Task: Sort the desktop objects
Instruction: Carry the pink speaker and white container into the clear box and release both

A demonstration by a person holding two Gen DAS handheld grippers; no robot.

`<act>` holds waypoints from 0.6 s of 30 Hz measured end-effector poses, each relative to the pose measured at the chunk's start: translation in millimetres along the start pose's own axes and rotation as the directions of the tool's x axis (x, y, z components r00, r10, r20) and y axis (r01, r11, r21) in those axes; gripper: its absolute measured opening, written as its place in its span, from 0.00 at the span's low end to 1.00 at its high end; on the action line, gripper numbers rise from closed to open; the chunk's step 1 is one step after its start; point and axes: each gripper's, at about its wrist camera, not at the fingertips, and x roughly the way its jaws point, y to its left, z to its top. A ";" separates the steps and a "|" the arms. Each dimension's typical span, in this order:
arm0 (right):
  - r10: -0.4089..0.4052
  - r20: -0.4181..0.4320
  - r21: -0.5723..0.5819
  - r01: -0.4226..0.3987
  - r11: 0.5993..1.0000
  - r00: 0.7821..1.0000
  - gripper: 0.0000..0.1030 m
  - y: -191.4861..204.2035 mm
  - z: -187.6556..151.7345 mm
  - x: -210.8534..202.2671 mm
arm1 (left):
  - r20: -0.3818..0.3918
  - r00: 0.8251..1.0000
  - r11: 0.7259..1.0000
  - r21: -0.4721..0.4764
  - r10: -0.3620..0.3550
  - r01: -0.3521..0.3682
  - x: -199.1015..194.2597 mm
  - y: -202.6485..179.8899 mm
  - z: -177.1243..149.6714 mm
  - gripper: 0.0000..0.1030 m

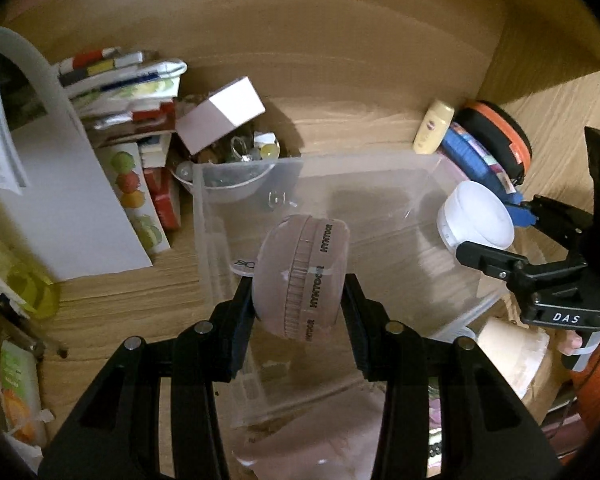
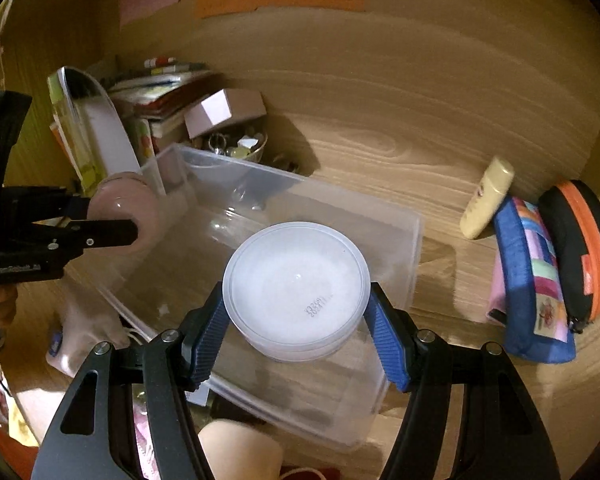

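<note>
Hovering above the clear plastic bin [image 1: 204, 216] on the wooden desk [image 1: 360, 112], both grippers carry cargo: the left gripper [image 1: 298, 300] is clamped on a pink round jar [image 1: 302, 276], and the right gripper [image 2: 296, 320] squeezes a white lidded tub [image 2: 296, 288] between its blue pads [image 2: 386, 340].

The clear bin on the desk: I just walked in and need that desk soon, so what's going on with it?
A person is sorting the desk with a gripper in each hand. The left gripper is clamped on a pink round jar, and the right gripper on a white lidded tub. Both are held above the clear plastic bin, which looks empty; neither is inside yet. Books, a bowl of odds and ends and pouches sit around it.
</note>
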 end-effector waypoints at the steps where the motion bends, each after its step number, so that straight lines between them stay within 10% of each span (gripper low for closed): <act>1: 0.002 -0.007 -0.005 -0.002 1.000 1.000 0.61 1.0 0.8 2.7 | -0.007 1.000 1.000 0.001 -0.004 0.004 2.9 0.3 0.6 0.41; 18: 0.023 -0.162 -0.063 -0.033 0.997 0.987 0.61 7.5 9.4 44.9 | -0.080 0.996 0.990 0.137 0.044 -0.033 35.0 -18.5 15.4 0.41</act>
